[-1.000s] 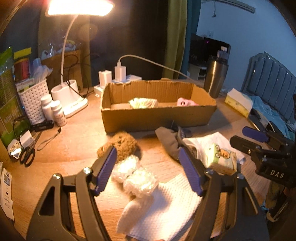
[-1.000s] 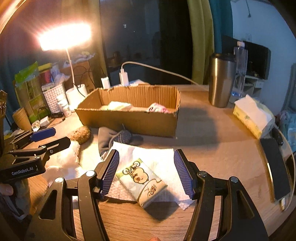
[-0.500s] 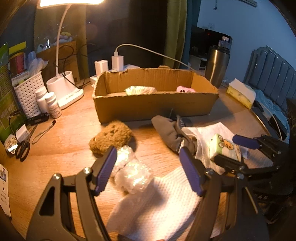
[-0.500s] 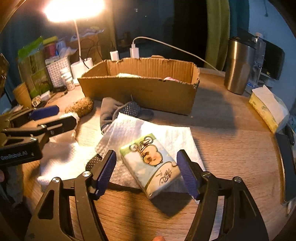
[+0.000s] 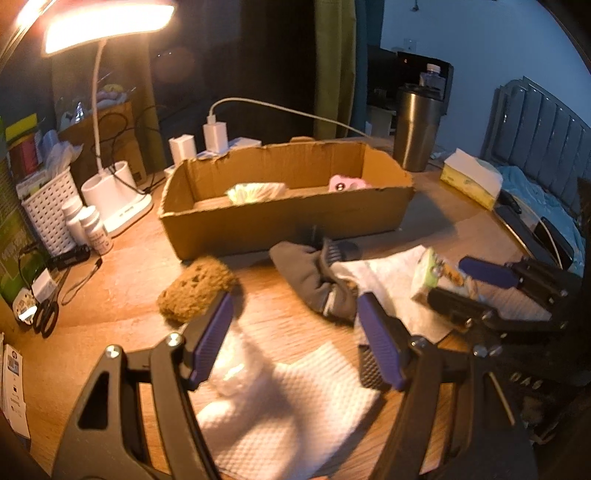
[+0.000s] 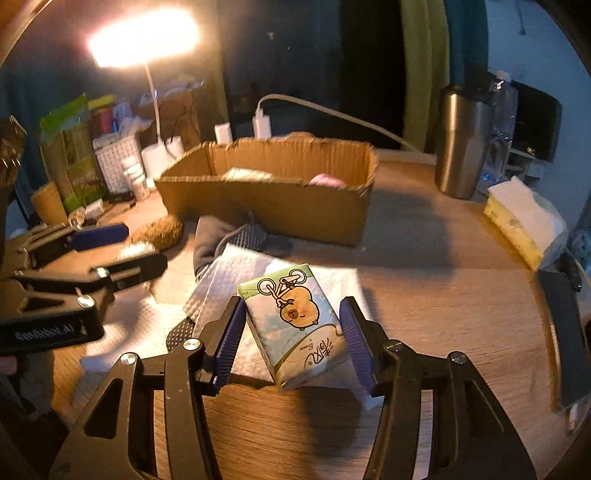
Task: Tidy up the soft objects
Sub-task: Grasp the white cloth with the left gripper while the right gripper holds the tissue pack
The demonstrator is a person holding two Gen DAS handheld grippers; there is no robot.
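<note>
My right gripper is closed around a cartoon-printed tissue pack, its pads against both sides, on a white paper towel. The same pack shows in the left wrist view between the right gripper's fingers. My left gripper is open above a white paper towel, with crinkled plastic packets by its left finger. A brown sponge and a grey sock lie in front of the cardboard box, which holds a pale wad and a pink item.
A lit desk lamp, pill bottles, a white basket and scissors stand at the left. A steel tumbler and a tissue box are at the back right. A dark phone lies at the right table edge.
My right gripper moved forward over the tissue pack and closed its fingers onto it. My left gripper moved forward over the paper towel, and stays open.
</note>
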